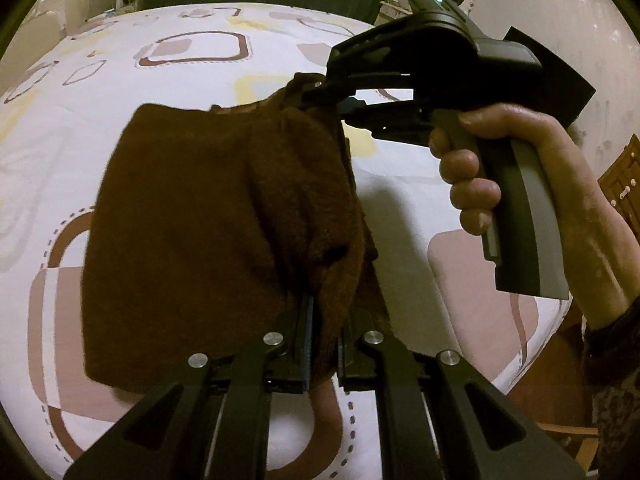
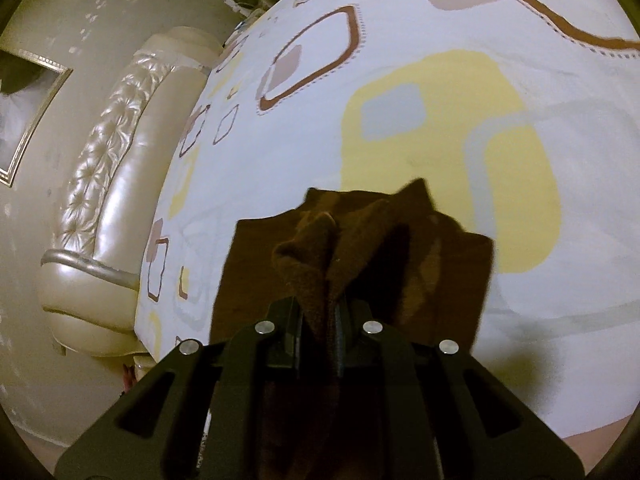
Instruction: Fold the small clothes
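A small brown fuzzy garment hangs above the patterned bed sheet, held between both grippers. My left gripper is shut on its near edge, cloth bunched between the pads. In the left wrist view my right gripper pinches the garment's far upper corner, and a hand holds its handle. In the right wrist view the right gripper is shut on a folded bunch of the brown garment, which droops over the sheet. The fabric hides both sets of fingertips.
The white bed sheet with brown, yellow and grey shapes fills both views. A cream tufted headboard runs along the bed's left side in the right wrist view. A framed picture hangs on the wall. Wooden furniture stands at the right.
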A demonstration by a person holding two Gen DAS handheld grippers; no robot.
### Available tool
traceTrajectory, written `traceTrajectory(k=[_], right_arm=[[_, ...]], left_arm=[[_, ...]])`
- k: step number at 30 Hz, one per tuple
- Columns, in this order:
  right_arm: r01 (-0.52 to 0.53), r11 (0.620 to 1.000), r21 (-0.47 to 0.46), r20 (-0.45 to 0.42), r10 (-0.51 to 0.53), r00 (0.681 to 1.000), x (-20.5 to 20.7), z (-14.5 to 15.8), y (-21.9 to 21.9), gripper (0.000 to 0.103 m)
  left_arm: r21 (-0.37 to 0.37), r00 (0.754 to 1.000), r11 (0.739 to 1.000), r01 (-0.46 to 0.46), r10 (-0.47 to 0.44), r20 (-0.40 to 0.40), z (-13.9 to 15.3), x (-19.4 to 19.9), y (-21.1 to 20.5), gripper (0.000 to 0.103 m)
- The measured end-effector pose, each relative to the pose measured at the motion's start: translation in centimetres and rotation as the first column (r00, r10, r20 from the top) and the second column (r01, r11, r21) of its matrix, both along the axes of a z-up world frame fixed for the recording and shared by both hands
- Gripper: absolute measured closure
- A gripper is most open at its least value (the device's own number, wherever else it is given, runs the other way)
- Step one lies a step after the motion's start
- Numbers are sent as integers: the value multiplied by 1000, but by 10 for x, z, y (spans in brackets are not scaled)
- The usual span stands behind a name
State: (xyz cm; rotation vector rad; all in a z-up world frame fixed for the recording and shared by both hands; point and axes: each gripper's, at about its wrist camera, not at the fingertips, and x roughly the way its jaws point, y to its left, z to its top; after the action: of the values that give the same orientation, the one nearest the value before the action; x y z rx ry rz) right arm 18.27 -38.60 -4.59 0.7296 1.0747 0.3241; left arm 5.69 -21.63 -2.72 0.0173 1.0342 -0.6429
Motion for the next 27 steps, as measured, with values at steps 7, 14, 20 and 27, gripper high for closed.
traceTrajectory(k=[7,14,20,27], right_arm=[[30,999,43,-13,-29,999,-1,-21,-19,92],[42,996,73,-27,-40,999,1,-38,-24,92],[86,990,114,-41,-82,996,-3,-50,-34,86],[165,976,145,-12,-165,986,-16,-39,-56,67]], left_arm=[[45,1000,999,20,-21,21,-11,-1,-19,94],[65,1000,998,21,-22,20,-20,-1,-25,94],[72,999,997,28,-29,13,-25,-2,-30,93],[-7,998,998,66,-66,24,-16,-14,-28,65]])
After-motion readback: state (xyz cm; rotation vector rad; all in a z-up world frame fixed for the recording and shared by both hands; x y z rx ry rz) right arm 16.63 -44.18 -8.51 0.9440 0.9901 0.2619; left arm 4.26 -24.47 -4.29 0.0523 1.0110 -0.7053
